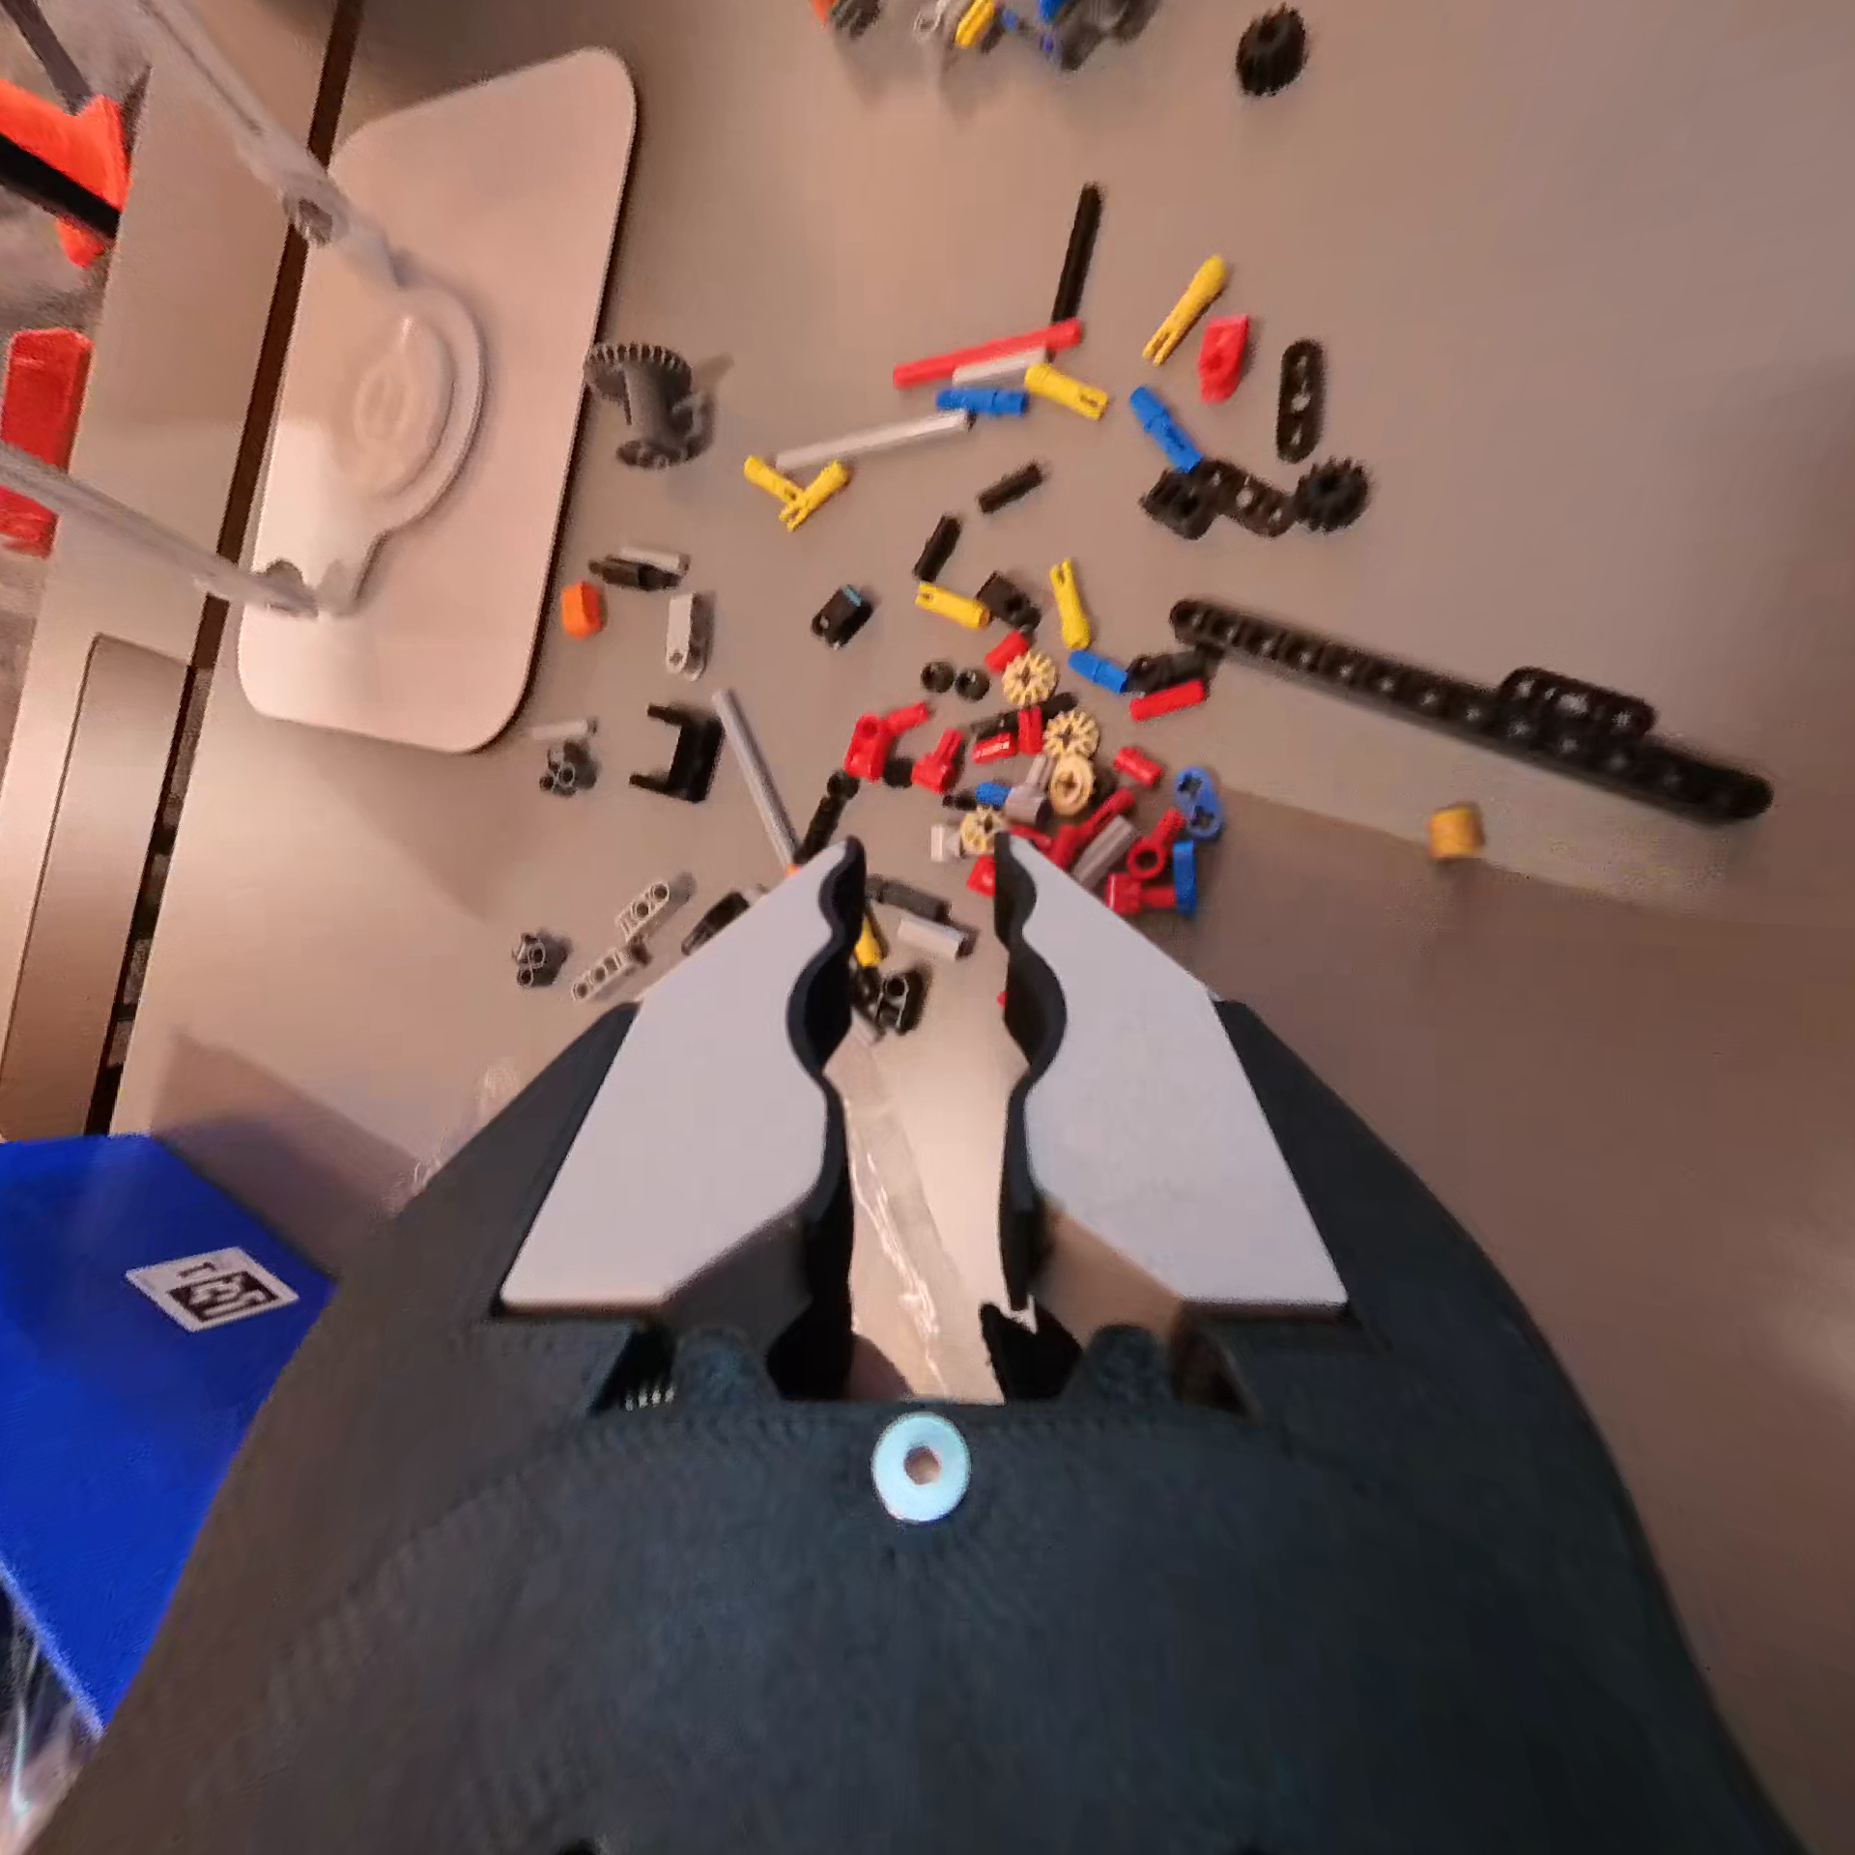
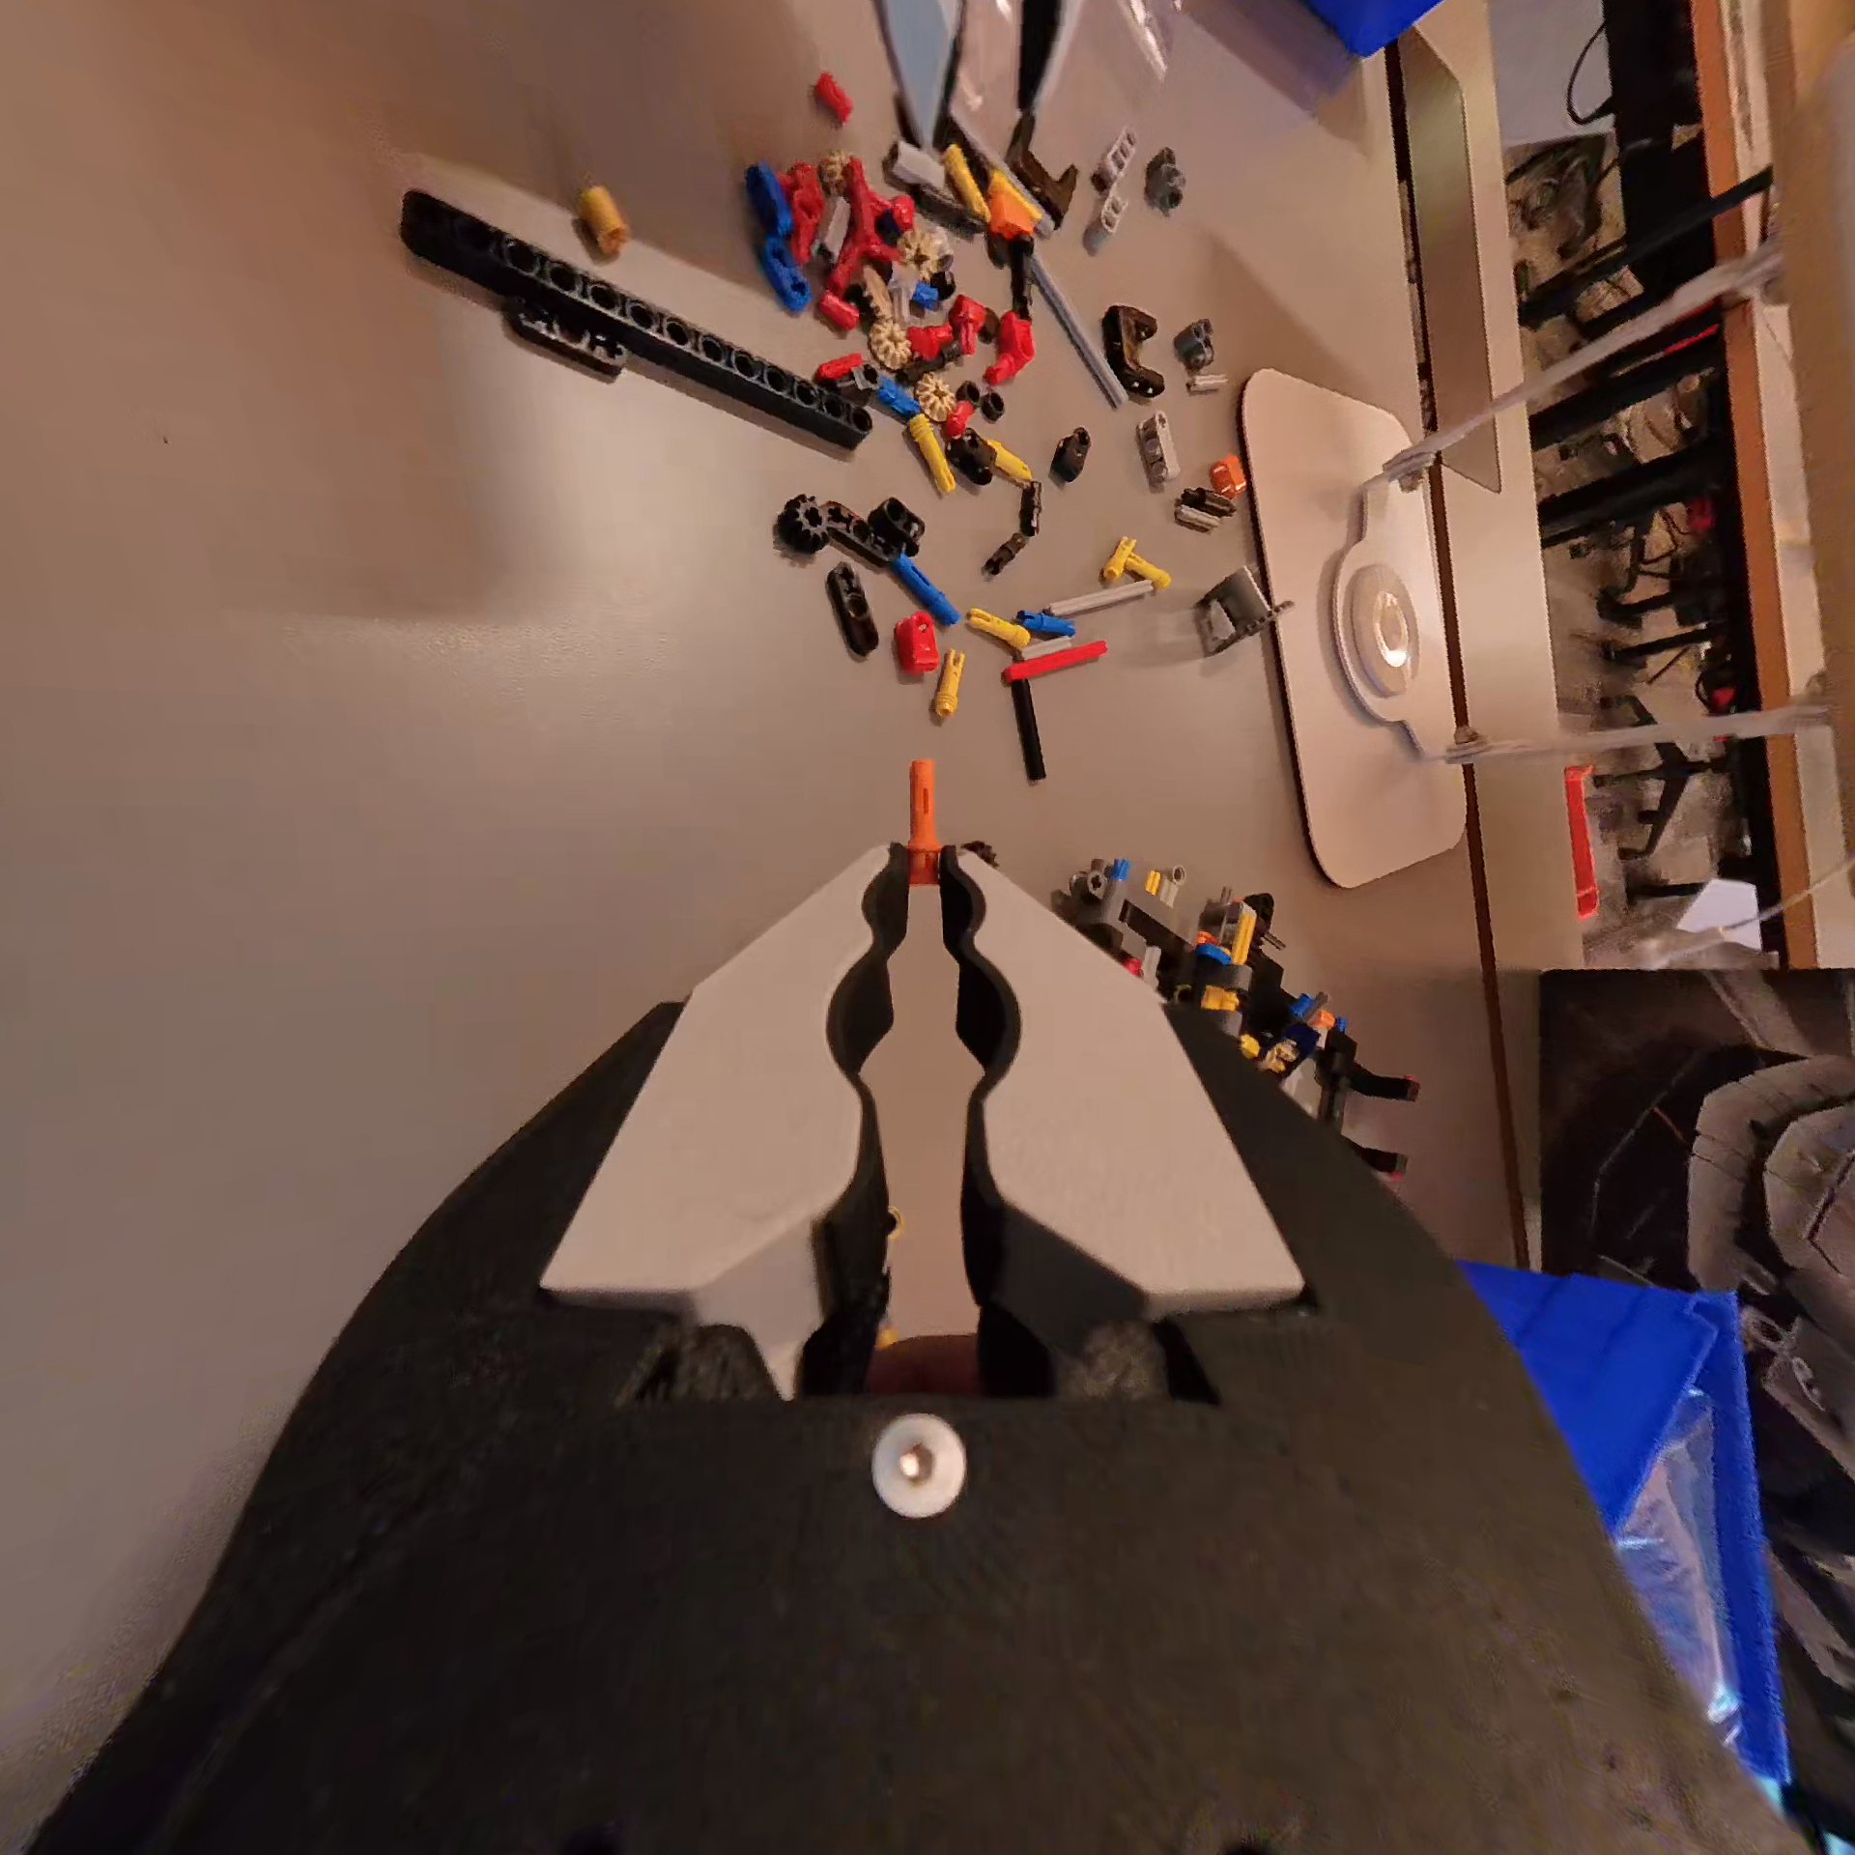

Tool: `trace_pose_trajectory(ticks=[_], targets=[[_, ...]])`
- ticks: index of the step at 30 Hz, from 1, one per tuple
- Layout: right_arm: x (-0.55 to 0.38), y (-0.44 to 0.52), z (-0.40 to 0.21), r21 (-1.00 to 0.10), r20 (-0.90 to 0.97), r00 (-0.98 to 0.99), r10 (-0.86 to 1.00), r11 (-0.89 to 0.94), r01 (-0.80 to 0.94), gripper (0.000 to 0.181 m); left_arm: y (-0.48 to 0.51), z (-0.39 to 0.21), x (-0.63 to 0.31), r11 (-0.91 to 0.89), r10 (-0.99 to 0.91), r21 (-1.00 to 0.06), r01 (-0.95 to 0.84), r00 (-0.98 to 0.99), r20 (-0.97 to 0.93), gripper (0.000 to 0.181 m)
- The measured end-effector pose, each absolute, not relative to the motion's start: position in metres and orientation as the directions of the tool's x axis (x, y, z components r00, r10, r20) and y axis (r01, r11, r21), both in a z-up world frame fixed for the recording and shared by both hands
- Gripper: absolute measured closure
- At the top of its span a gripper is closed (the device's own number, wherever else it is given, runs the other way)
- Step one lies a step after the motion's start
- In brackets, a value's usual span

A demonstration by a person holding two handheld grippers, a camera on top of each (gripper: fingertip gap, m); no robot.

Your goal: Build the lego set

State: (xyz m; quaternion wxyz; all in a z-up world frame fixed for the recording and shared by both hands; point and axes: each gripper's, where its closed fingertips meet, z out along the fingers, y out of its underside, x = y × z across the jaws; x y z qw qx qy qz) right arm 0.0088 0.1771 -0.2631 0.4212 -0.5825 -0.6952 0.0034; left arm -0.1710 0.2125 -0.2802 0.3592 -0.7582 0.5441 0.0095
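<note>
Loose lego pieces (image 1: 1044,763) in red, yellow, blue, black and tan lie scattered on the tan table, also in the right wrist view (image 2: 903,321). A long black holed beam (image 1: 1455,703) lies among them, also in the right wrist view (image 2: 642,321). My left gripper (image 1: 923,853) is open and empty above the near edge of the pile. My right gripper (image 2: 925,855) is shut on a small orange pin (image 2: 921,803) that sticks out past its tips. A partly built assembly (image 2: 1235,964) of grey, black, blue and yellow parts sits right of the right gripper.
A pale rounded board (image 1: 442,402) with a clear stand on it lies at the table's side, also in the right wrist view (image 2: 1345,622). A blue bin (image 1: 110,1355) sits near the left gripper, another blue bin (image 2: 1646,1455) near the right. A black gear (image 1: 1270,45) lies apart. The tips of one gripper are about 20 cm away from the tips of the other.
</note>
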Motion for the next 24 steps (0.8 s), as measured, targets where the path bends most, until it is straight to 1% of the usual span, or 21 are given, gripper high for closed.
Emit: trace_pose_trajectory(ticks=[4, 9, 12, 16, 19, 22, 24], targets=[[0.02, 0.182, -0.253, -0.525, 0.577, 0.085, 0.812, 0.289, 0.801, 0.178, 0.213, -0.285, -0.182, -0.17, -0.811, -0.532, -0.83, 0.424, -0.403, 0.159], [0.031, 0.185, -0.251, -0.534, 0.573, 0.117, 0.811, 0.261, 0.804, 0.178, 0.217, -0.288, -0.192, -0.164, -0.815, -0.539, -0.826, 0.422, -0.398, 0.16], [0.032, 0.184, -0.251, -0.538, 0.569, 0.124, 0.813, 0.254, 0.803, 0.178, 0.217, -0.291, -0.189, -0.141, -0.83, -0.543, -0.828, 0.398, -0.39, 0.163], [0.031, 0.183, -0.249, -0.541, 0.57, 0.128, 0.811, 0.254, 0.802, 0.178, 0.223, -0.296, -0.183, -0.1, -0.848, -0.515, -0.851, 0.343, -0.404, 0.165], [0.03, 0.182, -0.248, -0.542, 0.57, 0.129, 0.811, 0.254, 0.801, 0.178, 0.227, -0.301, -0.179, -0.083, -0.87, -0.503, -0.86, 0.309, -0.384, 0.166], [0.031, 0.182, -0.248, -0.544, 0.568, 0.133, 0.812, 0.249, 0.801, 0.178, 0.228, -0.309, -0.179, -0.07, -0.892, -0.47, -0.88, 0.266, -0.365, 0.167], [0.032, 0.182, -0.249, -0.545, 0.567, 0.135, 0.813, 0.246, 0.802, 0.178, 0.226, -0.312, -0.174, -0.068, -0.909, -0.48, -0.875, 0.252, -0.332, 0.168]])
